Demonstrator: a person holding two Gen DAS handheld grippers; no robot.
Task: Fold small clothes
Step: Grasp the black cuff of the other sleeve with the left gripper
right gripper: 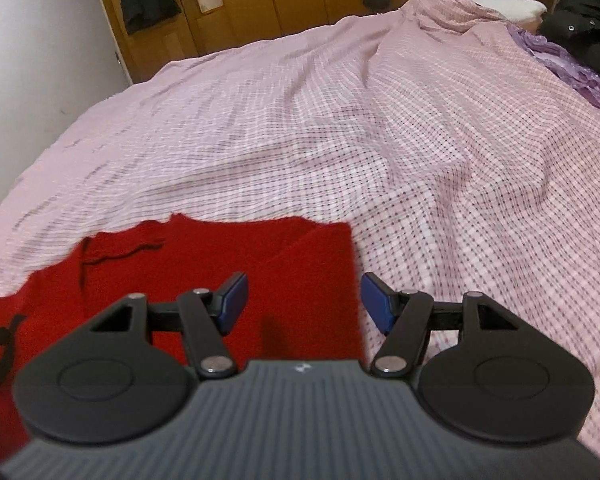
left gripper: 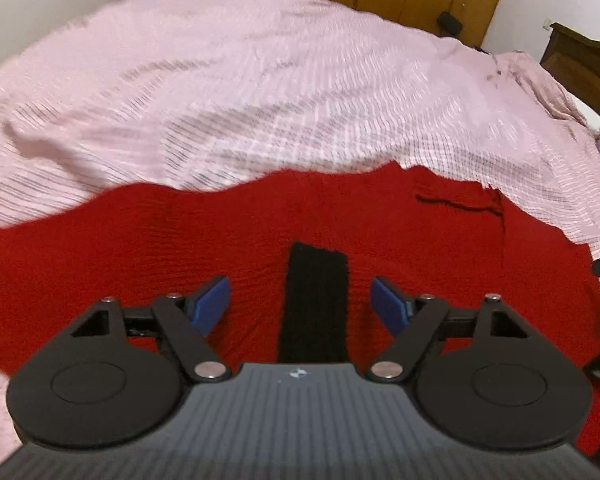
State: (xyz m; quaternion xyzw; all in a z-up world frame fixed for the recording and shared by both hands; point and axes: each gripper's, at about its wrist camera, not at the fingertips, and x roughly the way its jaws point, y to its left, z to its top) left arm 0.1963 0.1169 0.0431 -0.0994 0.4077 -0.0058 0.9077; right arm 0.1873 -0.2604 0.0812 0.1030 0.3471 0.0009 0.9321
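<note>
Two grippers hang over a red garment (left gripper: 180,248) spread flat on the bed, over its pink checked bedspread (left gripper: 260,80), which gives the fold a broad, soft surface. Left gripper (left gripper: 300,304) points down at the garment's middle, its jaws apart with nothing pressed between the blue pads, a black strip (left gripper: 316,304) of the garment lying between them. Right gripper (right gripper: 304,300) hovers above the garment's right edge, jaws likewise apart and empty, probably lined up to pinch that side. No fold looks started; a dark thread (right gripper: 124,252) lies on the cloth.
</note>
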